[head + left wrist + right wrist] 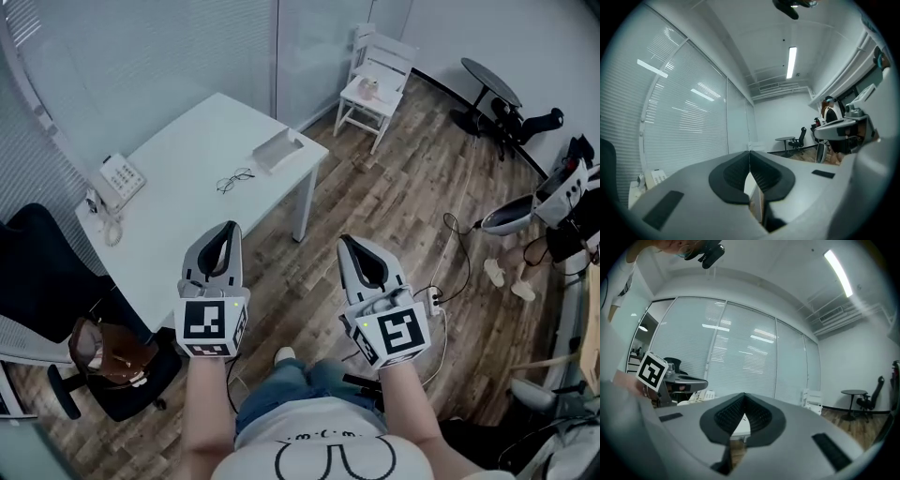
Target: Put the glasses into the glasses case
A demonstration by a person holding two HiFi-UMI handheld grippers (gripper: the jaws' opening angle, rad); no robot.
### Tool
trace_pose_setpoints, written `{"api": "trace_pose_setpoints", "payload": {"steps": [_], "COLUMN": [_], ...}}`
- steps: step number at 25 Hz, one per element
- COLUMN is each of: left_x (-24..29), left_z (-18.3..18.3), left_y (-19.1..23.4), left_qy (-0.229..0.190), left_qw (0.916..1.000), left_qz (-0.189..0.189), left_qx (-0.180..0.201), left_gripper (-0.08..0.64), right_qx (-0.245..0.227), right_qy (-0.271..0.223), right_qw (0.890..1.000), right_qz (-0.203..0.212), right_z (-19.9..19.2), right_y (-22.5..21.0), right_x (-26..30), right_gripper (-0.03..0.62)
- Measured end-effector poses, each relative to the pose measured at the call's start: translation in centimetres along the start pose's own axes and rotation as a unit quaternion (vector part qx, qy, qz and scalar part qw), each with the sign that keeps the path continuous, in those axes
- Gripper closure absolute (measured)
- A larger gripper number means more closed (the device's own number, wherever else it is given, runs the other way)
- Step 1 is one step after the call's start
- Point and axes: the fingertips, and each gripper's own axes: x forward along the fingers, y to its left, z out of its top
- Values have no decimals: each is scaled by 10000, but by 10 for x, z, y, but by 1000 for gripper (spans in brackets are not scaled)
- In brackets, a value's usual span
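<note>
I held both forearms out ahead of my torso, side by side, tools level and aimed toward the worktop (178, 202). My left fingers (735, 174) were pressed together, nothing between them. My right fingers (730, 417) were likewise pressed together, empty. The glasses (234, 179) lay on the worktop, well ahead of both hands, with the case (278, 148) near them by the far edge.

left hand-held gripper (749, 157): jaws together, empty | ceiling light (791, 62): lit | blinds (684, 110): left
</note>
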Motion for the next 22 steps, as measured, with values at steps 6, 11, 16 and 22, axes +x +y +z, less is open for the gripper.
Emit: {"api": "trace_pose_setpoints", "payload": {"steps": [6,11,16,22], "left_x": [27,62,116,194], "left_z": [-15,-21,-30,-32], "left_y": [23,37,49,69], "left_qy": [114,150,201,258], "left_qw": [9998,9996,9996,9993], "left_qz": [102,160,167,246], "left_qx": [-100,-196,-138,-124], "left_gripper": [543,543,541,541], "right_qx": [464,556,585,626], "right_qy": [110,141,207,192], "right_qw": [9987,9981,9980,9978], "right_qz": [-187,-229,-153,-26], "right_z": [-17,-25,-41,-45], "right_y": [-22,-47,-79,-130], "right_x": [28,60,110,183], "right_gripper": [581,581,581,581]}}
